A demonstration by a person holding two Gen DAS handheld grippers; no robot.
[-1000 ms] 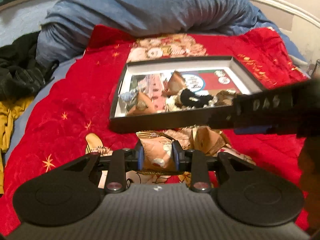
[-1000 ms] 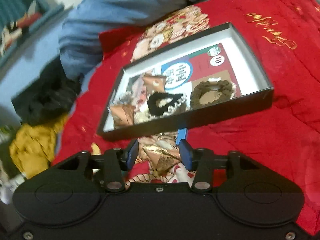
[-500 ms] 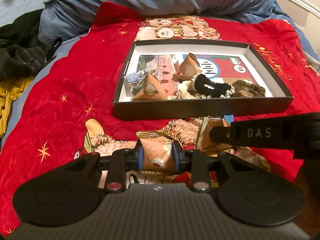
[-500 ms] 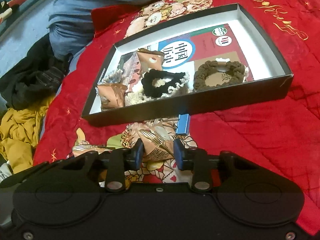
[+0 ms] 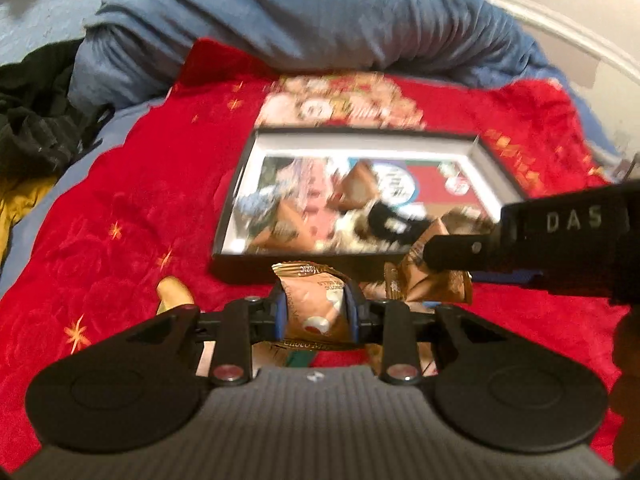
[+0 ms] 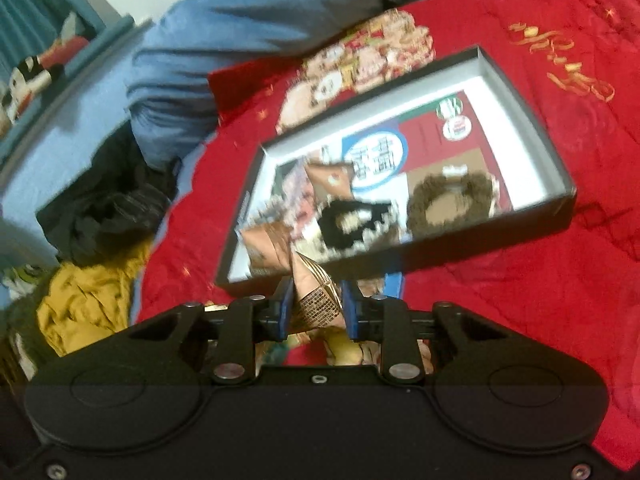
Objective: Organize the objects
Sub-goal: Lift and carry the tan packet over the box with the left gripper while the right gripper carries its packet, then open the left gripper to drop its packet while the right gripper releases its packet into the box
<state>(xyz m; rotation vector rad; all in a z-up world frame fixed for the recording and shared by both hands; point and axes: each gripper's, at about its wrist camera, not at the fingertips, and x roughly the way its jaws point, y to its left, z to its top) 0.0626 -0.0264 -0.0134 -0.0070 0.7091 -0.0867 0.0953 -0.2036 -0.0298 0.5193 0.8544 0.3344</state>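
left gripper [image 5: 315,309] clamped on snack packet [image 5: 316,304] | right gripper [image 6: 316,309] – closing on foil packet [image 6: 316,300] | brown scrunchie [image 6: 452,200] – right view only

Left wrist view: looking forward and down along its fingers, low over the red blanket [image 5: 120,216], facing the box [image 5: 304,270] squarely from close by.
Right wrist view: looking down likewise, seeing the box [image 6: 440,256] skewed.
Shared: box, blanket [image 6: 520,288], blue bedding [image 5: 304,20].

One black shallow box [image 6: 520,224], two scrunchies inside, black [image 6: 356,220] at 6 o'clock and brown [image 6: 452,200] at 4, four bronze snack packets [image 5: 316,304], two grippers [image 5: 314,308]
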